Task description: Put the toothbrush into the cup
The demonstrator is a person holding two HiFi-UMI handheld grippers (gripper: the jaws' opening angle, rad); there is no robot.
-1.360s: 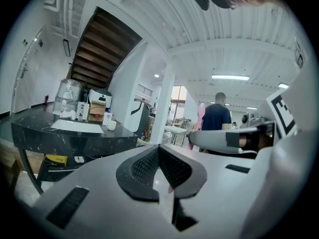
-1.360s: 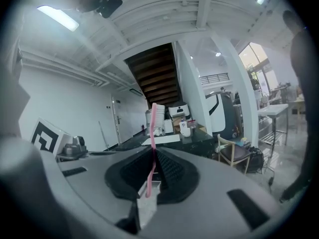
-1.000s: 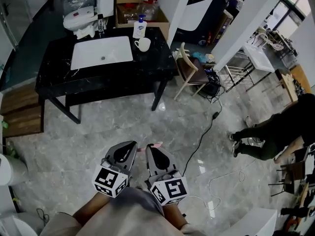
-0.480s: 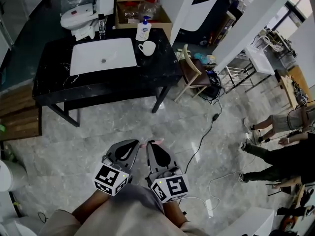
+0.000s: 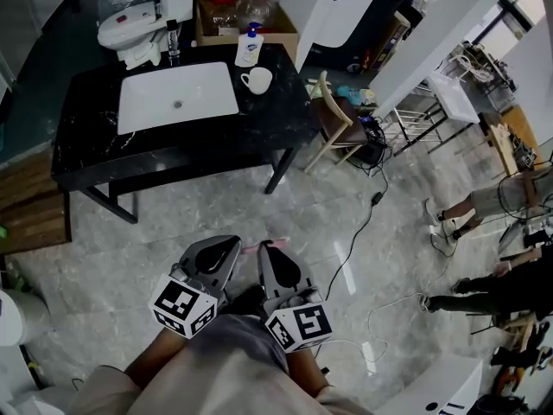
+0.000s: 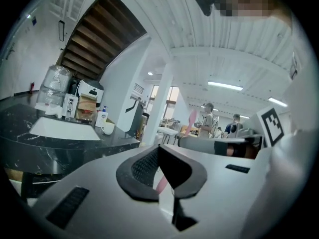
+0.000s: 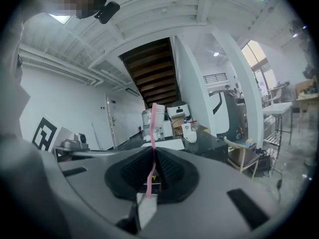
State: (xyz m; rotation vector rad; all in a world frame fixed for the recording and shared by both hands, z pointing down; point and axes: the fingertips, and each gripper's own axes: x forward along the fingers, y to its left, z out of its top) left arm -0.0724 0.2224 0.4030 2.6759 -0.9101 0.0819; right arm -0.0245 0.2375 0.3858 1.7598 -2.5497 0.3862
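Note:
A white cup (image 5: pixel 256 79) stands on the black table (image 5: pixel 285 121), right of the white sink basin (image 5: pixel 138 115). It is far ahead of both grippers. My right gripper (image 5: pixel 269 250) is shut on a pink toothbrush (image 7: pixel 153 126), whose bristle head sticks up past the jaws (image 7: pixel 154 152). The cup (image 7: pixel 191 136) shows small beyond it. My left gripper (image 5: pixel 231 246) is held beside the right one over the floor, its pads (image 6: pixel 149 166) closed together with nothing held. From the left gripper view the toothbrush (image 6: pixel 192 118) and the cup (image 6: pixel 108 128) are both visible.
A soap bottle (image 5: pixel 248 47) stands behind the cup. A wooden chair (image 5: pixel 333 124) sits at the table's right end, with cables (image 5: pixel 359 232) trailing over the marble floor. People's legs (image 5: pixel 467 206) are at the right. A white pillar (image 5: pixel 415 46) rises beyond the chair.
Both grippers stay shut, side by side, and have sunk slightly lower in the head view. The table has drifted a little left. The people at right have moved.

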